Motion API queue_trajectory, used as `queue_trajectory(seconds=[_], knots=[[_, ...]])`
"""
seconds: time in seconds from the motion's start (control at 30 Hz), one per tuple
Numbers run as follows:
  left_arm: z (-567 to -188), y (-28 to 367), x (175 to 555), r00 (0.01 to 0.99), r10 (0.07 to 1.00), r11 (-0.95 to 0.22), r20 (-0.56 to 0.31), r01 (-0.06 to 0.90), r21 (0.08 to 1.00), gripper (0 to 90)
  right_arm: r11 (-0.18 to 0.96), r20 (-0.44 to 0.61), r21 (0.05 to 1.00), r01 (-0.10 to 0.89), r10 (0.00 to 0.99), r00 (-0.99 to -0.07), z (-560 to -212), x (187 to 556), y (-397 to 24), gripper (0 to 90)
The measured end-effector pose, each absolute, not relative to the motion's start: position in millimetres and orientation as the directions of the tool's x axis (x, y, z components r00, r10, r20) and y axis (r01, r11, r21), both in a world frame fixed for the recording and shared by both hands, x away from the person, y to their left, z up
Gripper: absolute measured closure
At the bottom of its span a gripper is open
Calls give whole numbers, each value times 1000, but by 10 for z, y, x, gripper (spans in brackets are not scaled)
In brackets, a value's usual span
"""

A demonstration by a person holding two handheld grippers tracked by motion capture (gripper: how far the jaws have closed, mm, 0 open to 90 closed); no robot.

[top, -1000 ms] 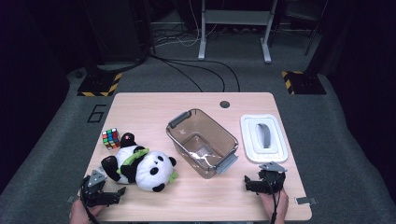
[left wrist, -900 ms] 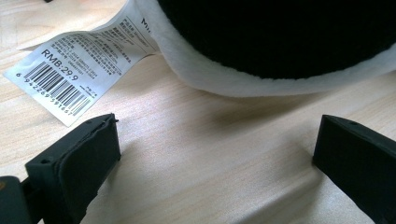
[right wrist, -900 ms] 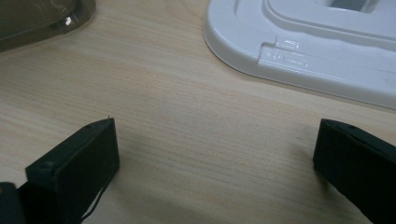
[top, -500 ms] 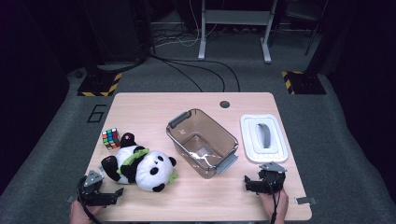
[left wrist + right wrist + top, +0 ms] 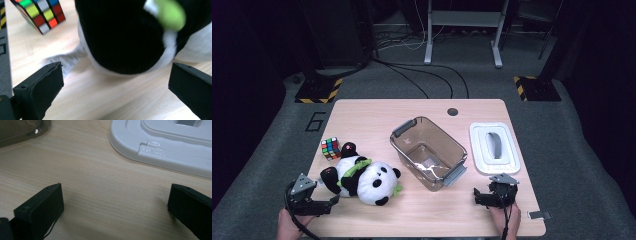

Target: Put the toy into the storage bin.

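Two grippers sat at the near edge of the pale wooden table [image 5: 377, 107], and only yours on the left had moved. Over that last second you brought the left gripper [image 5: 326, 202] in from the near-left corner toward the black-and-white plush panda with the green scarf [image 5: 362, 176], until its tip was just beside the toy's black foot. In the left gripper view the black plush [image 5: 120, 35] loomed close ahead of the jaws, which stood wide apart with nothing between them, and the toy's white label [image 5: 65, 61] lay flat on the wood near the left jaw. By my reading, you were lining up for a grab on the panda, with the close not yet begun.

The panda lay on its side toward the near-left part of the table, the multicoloured puzzle cube [image 5: 330, 148] just beyond it and the clear brown plastic bin [image 5: 401, 129] empty at the middle.

Your left hand [image 5: 287, 225] came up over the near edge, gripper held low and pointed right, toward the toy. Your right gripper [image 5: 484, 196] hadn't budged: it rested near the near-right corner, pointed left, jaws spread wide and empty over bare wood, with the white plastic lid [image 5: 479, 150] just beyond it by the right edge.
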State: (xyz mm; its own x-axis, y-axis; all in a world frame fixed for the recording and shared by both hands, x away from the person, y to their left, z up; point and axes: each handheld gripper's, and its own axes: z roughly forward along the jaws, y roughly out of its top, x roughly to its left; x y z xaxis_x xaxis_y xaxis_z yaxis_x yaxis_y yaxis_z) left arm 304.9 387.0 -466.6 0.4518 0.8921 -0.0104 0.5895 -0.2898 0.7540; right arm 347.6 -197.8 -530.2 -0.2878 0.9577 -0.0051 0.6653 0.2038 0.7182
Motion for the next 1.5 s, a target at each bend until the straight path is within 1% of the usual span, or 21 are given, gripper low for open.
queue_trajectory(seconds=[0.4, 0.73, 1.07, 1.4, 1.5], knots=[[-4242, 3727, 3143, 474, 879, -317, 43, 517, 795, 0, 202, -4, 718, 666, 958, -286, -5301, 3476, -1977, 0], [-4032, 3533, 3277, 517, 853, -358, 71, 479, 802, 0, 202, -4, 718, 666, 958, -286, -5301, 3476, -1976, 0], [-4018, 3319, 3432, 559, 826, -392, 75, 474, 789, 0, 202, -4, 718, 666, 958, -286, -5301, 3476, -1976, 0], [-4077, 3175, 3548, 596, 801, -414, 55, 485, 770, 0, 203, -5, 718, 666, 958, -287, -5301, 3476, -1977, 0], [-4095, 3143, 3571, 602, 796, -420, 53, 488, 765, 15, 202, -4, 718, 666, 958, -286, -5301, 3475, -1976, 0]])
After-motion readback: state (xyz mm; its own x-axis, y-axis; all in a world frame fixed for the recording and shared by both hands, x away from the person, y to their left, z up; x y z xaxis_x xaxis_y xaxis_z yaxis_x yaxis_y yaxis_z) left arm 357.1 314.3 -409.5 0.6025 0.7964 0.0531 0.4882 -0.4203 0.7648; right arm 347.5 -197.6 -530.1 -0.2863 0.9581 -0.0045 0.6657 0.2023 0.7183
